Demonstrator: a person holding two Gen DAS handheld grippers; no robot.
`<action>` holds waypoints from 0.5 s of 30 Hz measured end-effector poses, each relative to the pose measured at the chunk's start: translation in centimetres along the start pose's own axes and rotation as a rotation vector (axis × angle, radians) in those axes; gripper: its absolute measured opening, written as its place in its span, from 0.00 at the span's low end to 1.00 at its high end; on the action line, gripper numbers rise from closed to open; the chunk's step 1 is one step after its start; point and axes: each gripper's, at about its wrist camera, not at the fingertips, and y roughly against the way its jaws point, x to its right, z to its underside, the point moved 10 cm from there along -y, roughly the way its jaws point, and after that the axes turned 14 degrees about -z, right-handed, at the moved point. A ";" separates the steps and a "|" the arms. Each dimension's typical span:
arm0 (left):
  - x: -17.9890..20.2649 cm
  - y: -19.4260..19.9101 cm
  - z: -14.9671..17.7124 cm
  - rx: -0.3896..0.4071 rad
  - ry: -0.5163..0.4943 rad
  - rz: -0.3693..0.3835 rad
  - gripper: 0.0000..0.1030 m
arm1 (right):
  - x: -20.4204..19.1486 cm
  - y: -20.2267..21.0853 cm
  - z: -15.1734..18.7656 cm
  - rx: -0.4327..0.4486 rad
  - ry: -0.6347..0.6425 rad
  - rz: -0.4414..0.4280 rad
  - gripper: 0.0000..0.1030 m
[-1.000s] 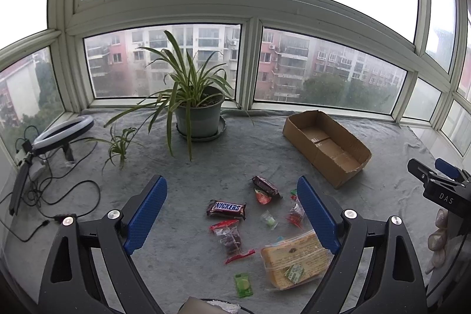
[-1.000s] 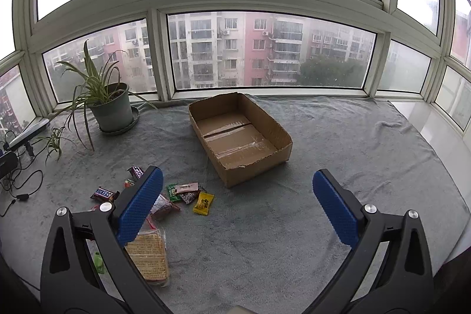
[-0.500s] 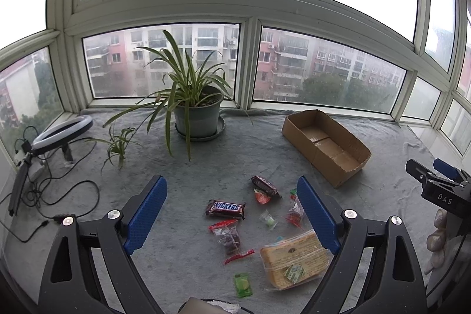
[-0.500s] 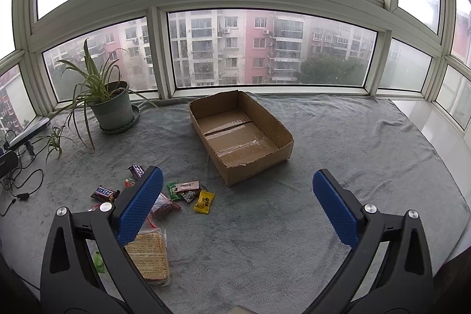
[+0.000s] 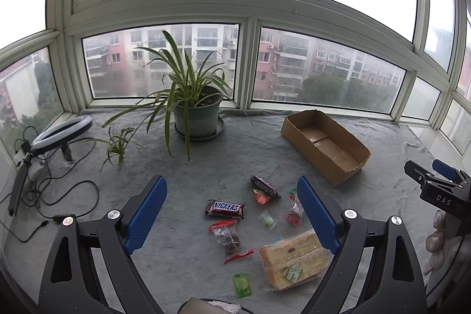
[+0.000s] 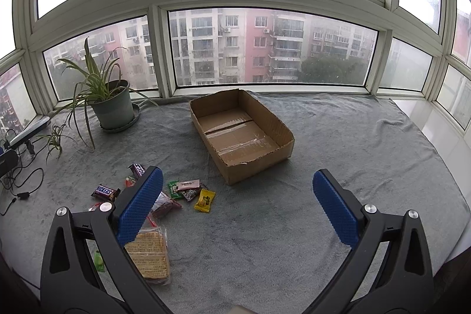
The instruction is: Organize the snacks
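Observation:
Several snacks lie scattered on a grey cloth: a Snickers bar (image 5: 225, 209), a bag of crackers (image 5: 294, 259), a dark bar (image 5: 264, 185), a small green packet (image 5: 242, 284) and a yellow candy (image 6: 205, 199). An empty open cardboard box (image 6: 241, 134) stands to their right; it also shows in the left wrist view (image 5: 323, 147). My left gripper (image 5: 232, 214) is open above the snacks and holds nothing. My right gripper (image 6: 237, 209) is open and empty above bare cloth in front of the box; the Snickers bar (image 6: 105, 192) and crackers (image 6: 148, 253) lie at its left finger.
A potted spider plant (image 5: 195, 111) stands at the back by the windows. A ring light (image 5: 60, 133) with cables lies at the far left. The right gripper's body (image 5: 438, 190) shows at the right edge of the left wrist view. The cloth (image 6: 368, 155) ends at right.
Both views have shifted only slightly; the right gripper has drifted a little left and forward. Nothing was taken hold of and no snack has moved.

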 end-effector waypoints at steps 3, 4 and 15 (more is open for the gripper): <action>0.0 0.0 0.0 -0.001 0.000 0.000 0.87 | 0.0 0.0 0.0 0.000 0.000 0.000 1.00; 0.0 0.0 0.0 0.000 0.000 0.000 0.87 | 0.0 0.0 0.0 0.000 -0.001 0.000 1.00; 0.1 0.0 0.0 -0.003 0.000 0.002 0.87 | 0.0 -0.1 0.3 -0.003 -0.001 -0.002 1.00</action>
